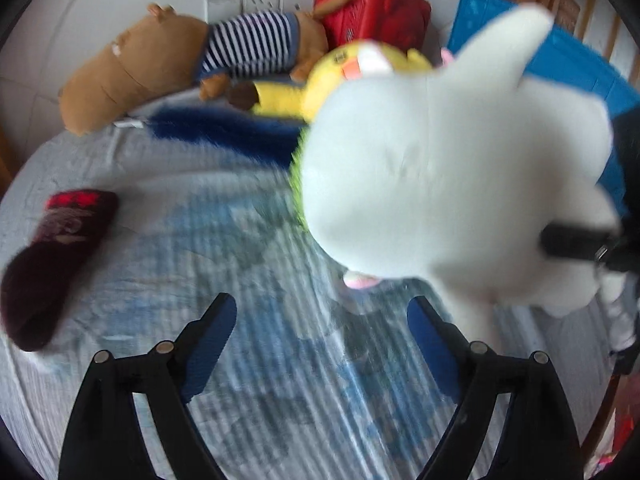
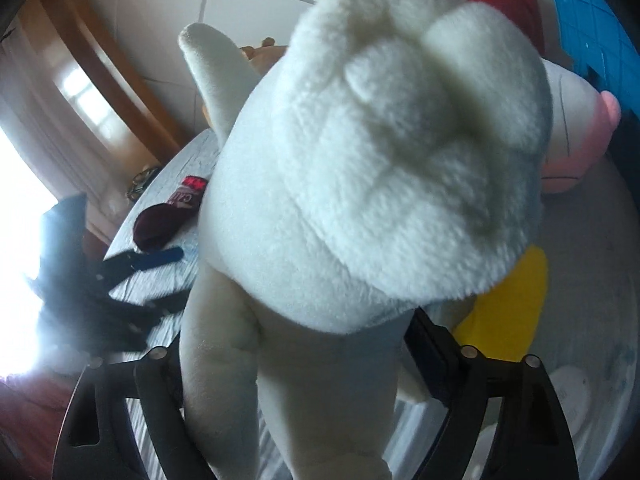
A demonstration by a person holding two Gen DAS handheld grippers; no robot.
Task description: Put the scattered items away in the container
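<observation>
Right gripper [image 2: 296,344]: I am holding the white plush toy [image 2: 380,160] with it; the fingers are standing wide and are clamped on the toy's body, one finger on each side.
White plush toy: it is hanging in the air above the bed [image 1: 248,264], and in the right wrist view it is filling most of the picture.
Left gripper [image 1: 320,344]: I am keeping it over the bed; its fingers are apart and nothing is lying between them.
Blue container [image 1: 576,64]: it is standing at the far right side of the bed, partly behind the white toy.
Dark red slipper [image 1: 56,256]: it is lying on the bed cover at the left, well apart from the other things.
Brown plush bear [image 1: 172,60]: it is wearing a striped shirt and is lying at the far end of the bed.
Yellow plush toy [image 1: 304,92]: it is lying just beside the bear.
Dark blue furry thing [image 1: 224,132]: it is lying in front of the bear; I cannot tell what it is.
Red bag [image 1: 372,8]: it is standing behind the bear's head.
Pink plush toy [image 2: 576,148]: it is showing at the right in the right wrist view, near the container.
</observation>
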